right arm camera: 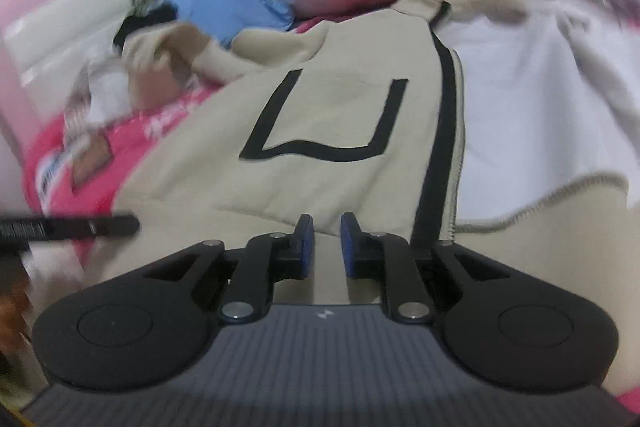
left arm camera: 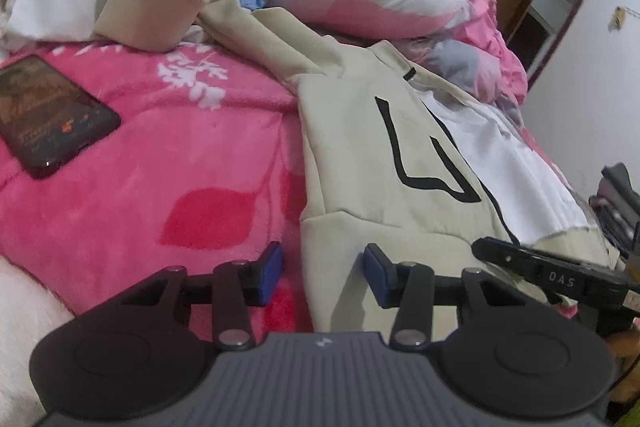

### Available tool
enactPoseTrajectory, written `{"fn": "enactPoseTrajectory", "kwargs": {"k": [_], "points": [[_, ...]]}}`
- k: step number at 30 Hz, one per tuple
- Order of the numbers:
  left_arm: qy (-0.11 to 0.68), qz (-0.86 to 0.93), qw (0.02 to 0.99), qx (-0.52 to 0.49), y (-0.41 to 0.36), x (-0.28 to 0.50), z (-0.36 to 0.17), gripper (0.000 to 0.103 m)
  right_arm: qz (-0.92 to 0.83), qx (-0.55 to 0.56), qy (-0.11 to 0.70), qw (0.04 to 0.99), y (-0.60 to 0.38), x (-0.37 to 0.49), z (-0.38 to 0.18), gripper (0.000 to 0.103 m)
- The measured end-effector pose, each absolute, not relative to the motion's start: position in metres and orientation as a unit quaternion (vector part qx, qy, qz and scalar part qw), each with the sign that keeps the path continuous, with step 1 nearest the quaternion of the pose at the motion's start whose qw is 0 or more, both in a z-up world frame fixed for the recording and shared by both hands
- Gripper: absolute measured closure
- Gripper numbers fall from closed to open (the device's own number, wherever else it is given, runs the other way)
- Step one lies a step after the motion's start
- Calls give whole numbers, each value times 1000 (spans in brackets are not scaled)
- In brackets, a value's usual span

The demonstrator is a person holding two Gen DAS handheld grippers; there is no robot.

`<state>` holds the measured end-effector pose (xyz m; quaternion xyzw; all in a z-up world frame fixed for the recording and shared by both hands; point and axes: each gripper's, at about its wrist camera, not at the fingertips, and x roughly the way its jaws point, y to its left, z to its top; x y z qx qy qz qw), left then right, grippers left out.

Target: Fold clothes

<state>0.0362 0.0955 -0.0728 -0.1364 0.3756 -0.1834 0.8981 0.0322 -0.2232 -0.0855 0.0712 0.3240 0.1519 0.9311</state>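
the left gripper (left arm camera: 322, 273) tilts down over the lower left corner of the cream jacket (left arm camera: 384, 163), its blue pads (left arm camera: 272, 267) standing well apart with nothing pinched; one pad sits over the pink blanket (left arm camera: 160, 155), the other over the hem. the right gripper (right arm camera: 323, 241) also tilts down above the jacket's hem, beside the black zipper strip (right arm camera: 436, 147), jaws parted by a narrow gap and holding nothing. the jacket lies spread on the blanket, white lining (right arm camera: 520, 99) turned out. a phone (left arm camera: 48, 115) rests to the left.
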Motion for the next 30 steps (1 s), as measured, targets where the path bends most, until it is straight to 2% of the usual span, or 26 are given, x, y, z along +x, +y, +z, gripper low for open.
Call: {"fn": "enactPoseTrajectory", "kwargs": {"k": [3,5,6,7,8,9,10,16,18,19,25,30], "points": [[362,-184,903,-137,99,38,-65,57,147,75,321,933,-223,30,-85,85],[350,-185,909,-128,98,39,-57,55,147,87,319,932,-223,29,-86,80],[344,-186,912,-124,97,40,-52,51,150,94,318,932,-221,28,-86,72],[340,-188,913,-122,95,41,-48,49,159,104,317,929,-220,27,-86,53],[336,-190,915,-120,93,44,-44,49,169,113,315,927,-218,27,-85,42],[336,-193,914,-118,91,47,-42,49,178,119,314,925,-213,27,-83,24],[339,-195,913,-114,87,50,-40,49,178,115,312,926,-208,25,-80,19],[343,-171,917,-108,80,65,-30,49,156,139,284,936,-214,9,-61,13],[330,-148,926,-109,88,68,-25,49,142,159,264,941,-230,-1,-53,2],[322,-135,931,-106,92,70,-21,48,135,169,254,943,-237,-6,-50,1],[275,-28,959,-56,121,90,-1,42,115,242,215,939,-268,-17,-39,1],[257,20,965,-53,143,117,2,42,149,229,183,944,-256,9,-25,1]]}}
